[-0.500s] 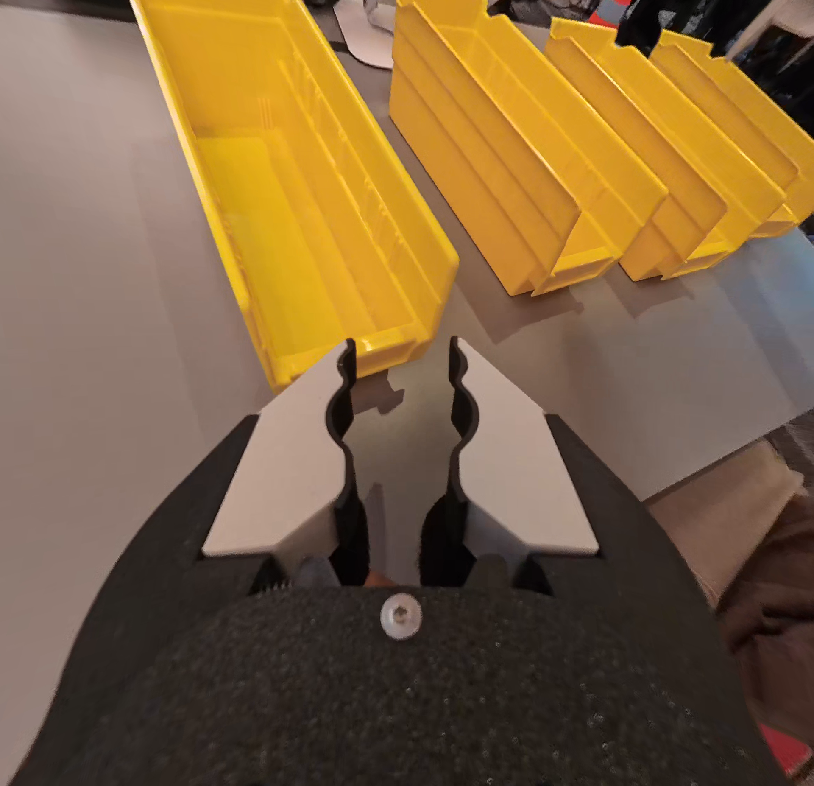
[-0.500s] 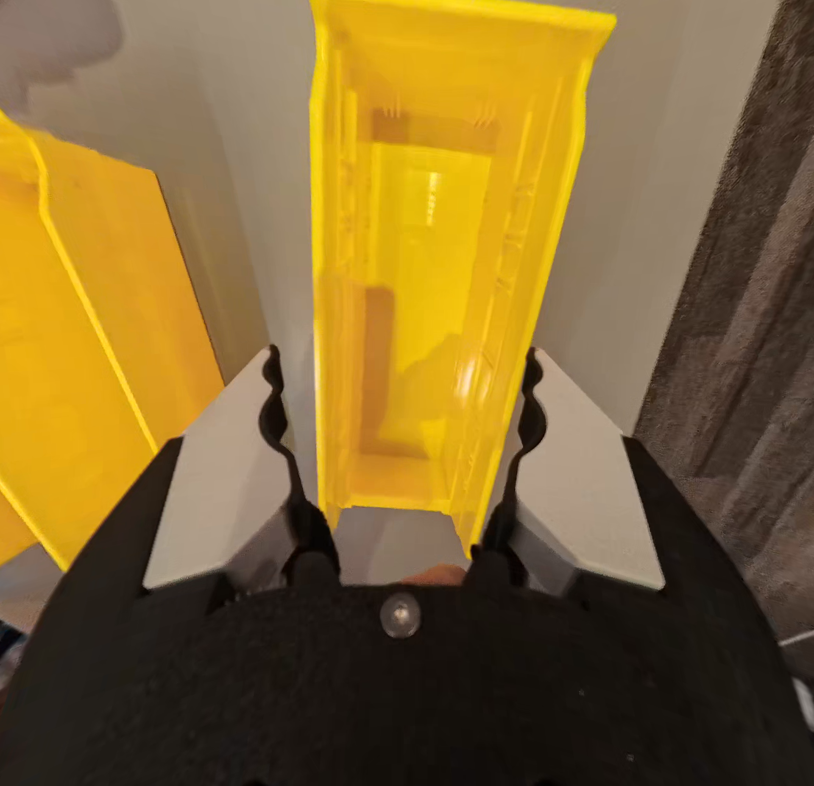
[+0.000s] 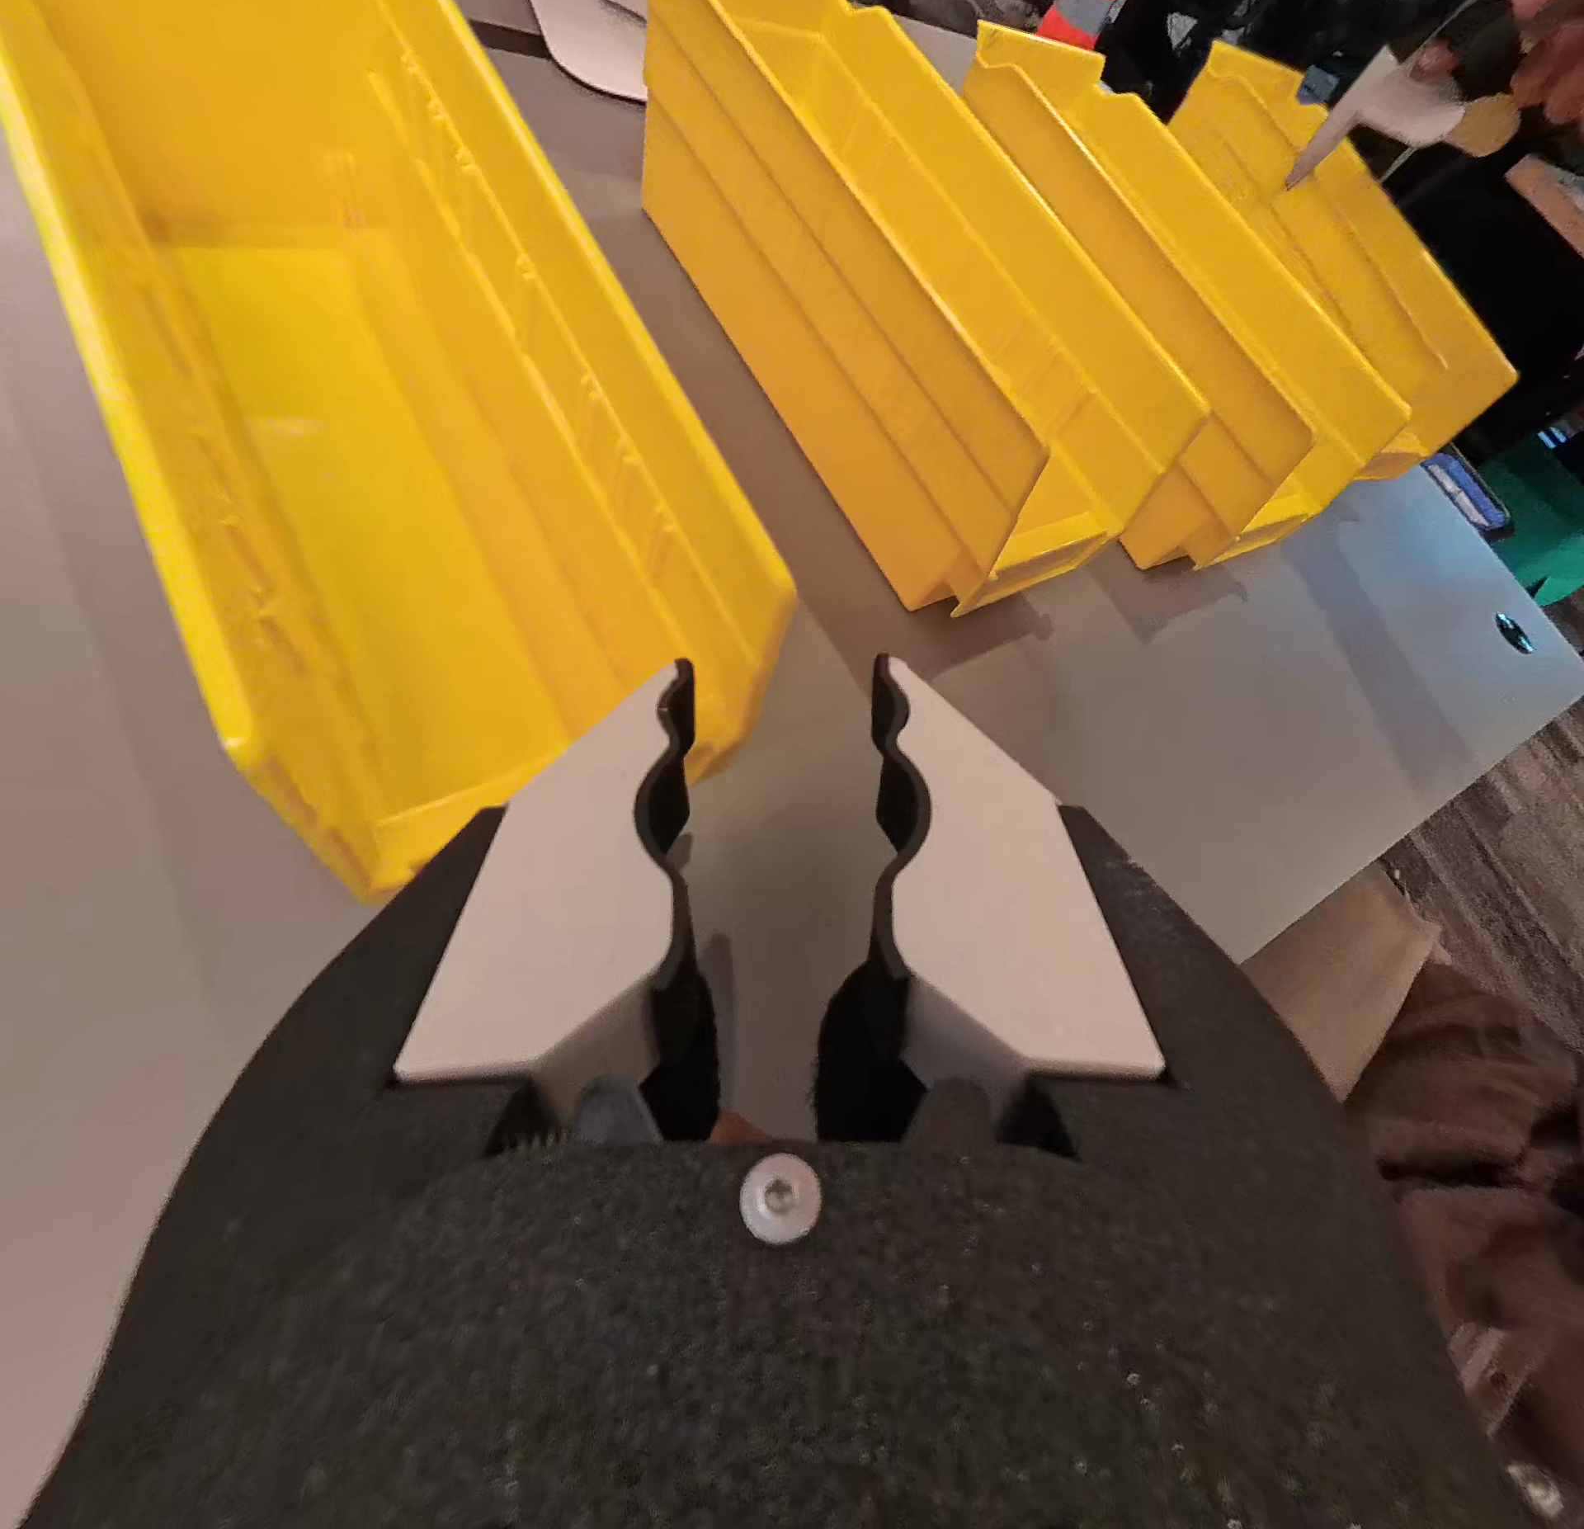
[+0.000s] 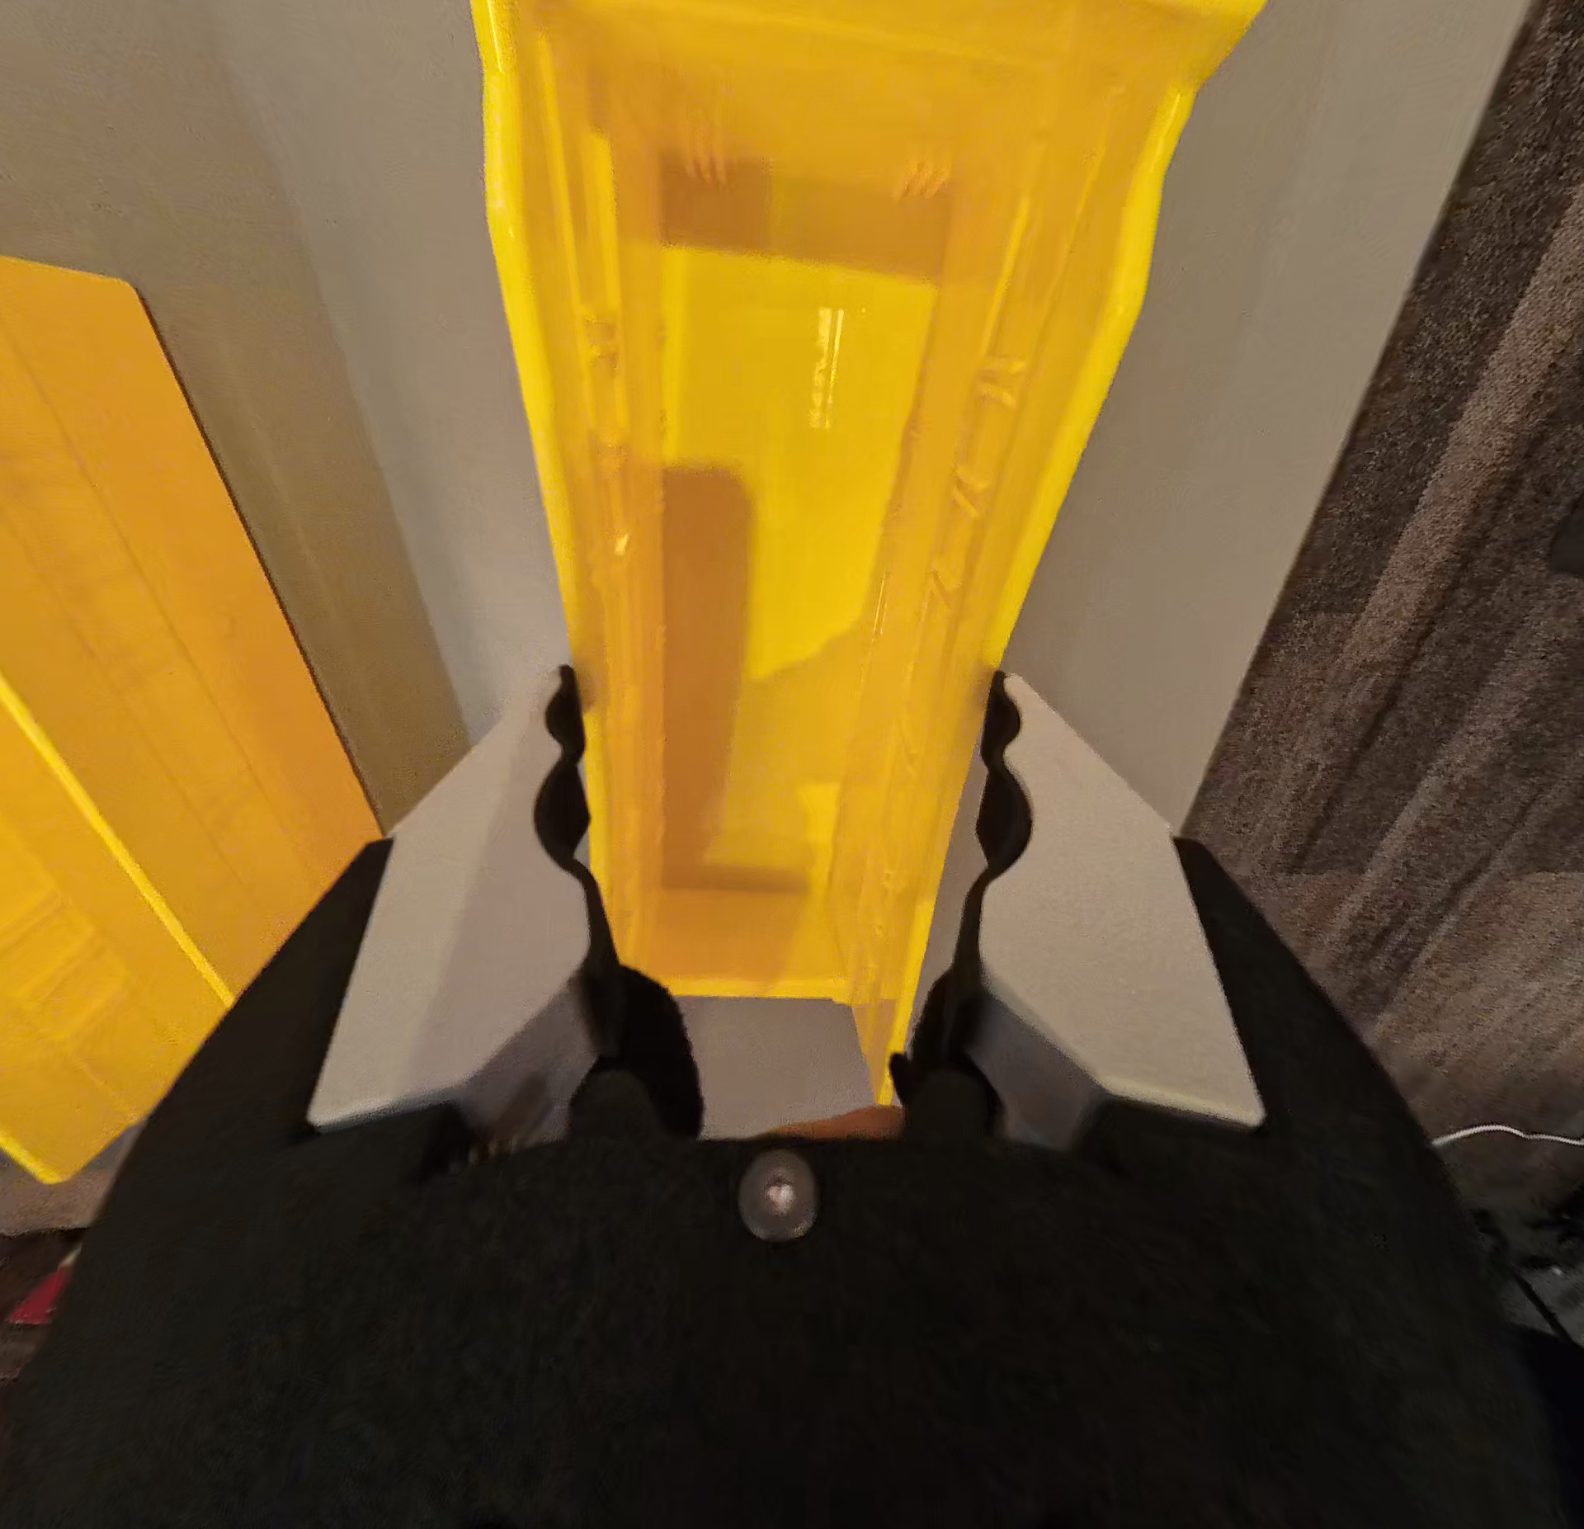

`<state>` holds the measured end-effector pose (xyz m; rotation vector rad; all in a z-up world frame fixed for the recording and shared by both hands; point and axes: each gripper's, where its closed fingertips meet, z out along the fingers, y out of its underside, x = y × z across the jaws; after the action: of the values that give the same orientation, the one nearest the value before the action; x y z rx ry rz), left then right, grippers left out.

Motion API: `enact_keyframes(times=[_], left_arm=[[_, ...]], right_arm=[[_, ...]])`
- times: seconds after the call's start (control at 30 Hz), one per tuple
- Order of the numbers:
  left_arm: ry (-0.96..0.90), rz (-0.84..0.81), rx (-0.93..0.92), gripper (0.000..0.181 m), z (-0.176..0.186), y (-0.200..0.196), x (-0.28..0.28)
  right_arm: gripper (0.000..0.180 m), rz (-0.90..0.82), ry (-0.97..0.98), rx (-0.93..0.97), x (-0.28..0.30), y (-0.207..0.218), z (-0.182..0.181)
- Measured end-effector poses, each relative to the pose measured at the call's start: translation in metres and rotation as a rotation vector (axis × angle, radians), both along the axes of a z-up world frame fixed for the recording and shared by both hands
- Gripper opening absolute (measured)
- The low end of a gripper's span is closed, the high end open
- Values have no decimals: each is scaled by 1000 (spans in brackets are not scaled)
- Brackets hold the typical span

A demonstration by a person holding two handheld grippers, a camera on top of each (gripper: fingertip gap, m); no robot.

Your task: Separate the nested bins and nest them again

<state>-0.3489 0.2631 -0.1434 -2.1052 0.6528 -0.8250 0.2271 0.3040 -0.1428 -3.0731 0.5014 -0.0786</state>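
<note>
Several long yellow bins stand side by side on a grey table (image 3: pixel 1200 759). In the left wrist view the nearest bin (image 3: pixel 343 373) is at the left, with three more to its right (image 3: pixel 857 288), (image 3: pixel 1200 305), (image 3: pixel 1389 288). My left gripper (image 3: pixel 784 665) is open and empty, just above the near right corner of the nearest bin. My right gripper (image 4: pixel 780 699) straddles the near end of the end bin (image 4: pixel 814 373), and its pads touch both side walls. One of its fingers (image 3: pixel 1346 116) shows far off in the left wrist view, over the rightmost bin.
The neighbouring bin (image 4: pixel 129 630) stands close to the left of the gripped one. The table's right edge runs beside the gripped bin, with grey carpet (image 4: pixel 1371 630) below. A cardboard box (image 3: pixel 1337 991) and brown cloth (image 3: pixel 1474 1145) lie by the table's near edge. A person's hand (image 3: pixel 1543 30) shows at the far right.
My left gripper has moved forward to the nearest bin's near right corner. My right gripper's jaws have narrowed onto the end bin's side walls.
</note>
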Motion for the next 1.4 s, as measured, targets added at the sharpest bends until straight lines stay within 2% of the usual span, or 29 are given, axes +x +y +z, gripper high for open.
enact_keyframes(times=[0.13, 0.3, 0.53, 0.67, 0.8, 0.97, 1.17, 1.4], left_arm=[[-17, -32, -11, 39, 2, -6, 12], [-37, -52, 0, 38, 9, -13, 14], [-96, -6, -36, 38, 14, -10, -4], [-105, -1, -46, 38, 15, -11, -9], [-139, 4, -61, 38, 19, -12, -11], [-155, -4, -55, 38, 26, -16, -12], [-153, 7, -59, 38, 25, -16, -18], [-136, 4, -63, 38, 22, -17, -17]], right_arm=[[90, 3, -34, -10, 3, -10, 28], [87, 33, -120, 50, -6, -6, 88], [88, 141, -193, 180, -61, 8, 176], [89, 213, -164, 187, -115, 4, 198], [89, 229, -42, 138, -169, 3, 187], [90, 223, 73, 24, -211, 5, 151], [91, 186, 105, -94, -218, 13, 110], [91, 212, 57, -171, -210, 26, 85]])
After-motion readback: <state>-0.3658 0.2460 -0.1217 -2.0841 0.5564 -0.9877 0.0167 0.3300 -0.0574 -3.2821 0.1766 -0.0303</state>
